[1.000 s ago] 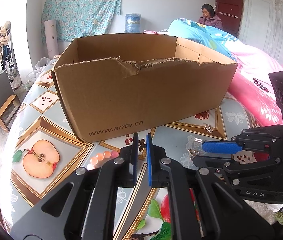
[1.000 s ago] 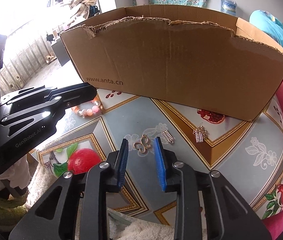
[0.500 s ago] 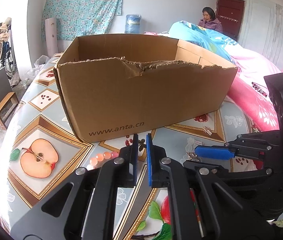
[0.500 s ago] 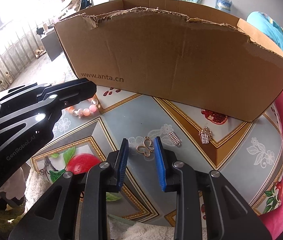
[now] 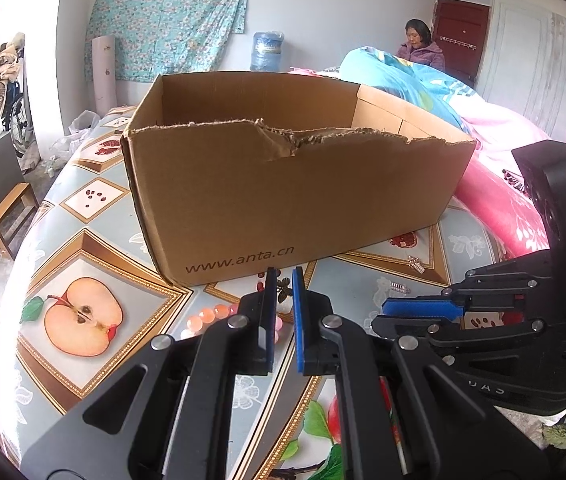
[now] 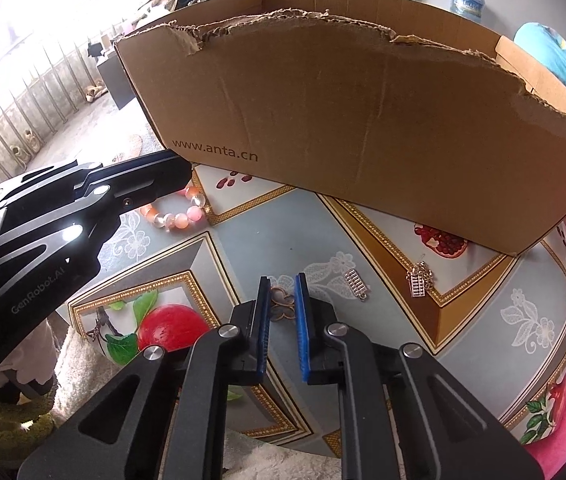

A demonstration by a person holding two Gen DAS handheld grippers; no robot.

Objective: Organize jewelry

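**Right tongs closing around a clover charm**

Now the right gripper narrows its jaws about the gold clover charm, lying on the fruit-print tablecloth before the cardboard box. Left gripper hovers clenched, empty, above the bead bracelet.

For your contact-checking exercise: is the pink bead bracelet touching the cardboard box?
Apart. The right wrist view shows the bead bracelet lying on the tablecloth, with a strip of cloth visible between it and the cardboard box.
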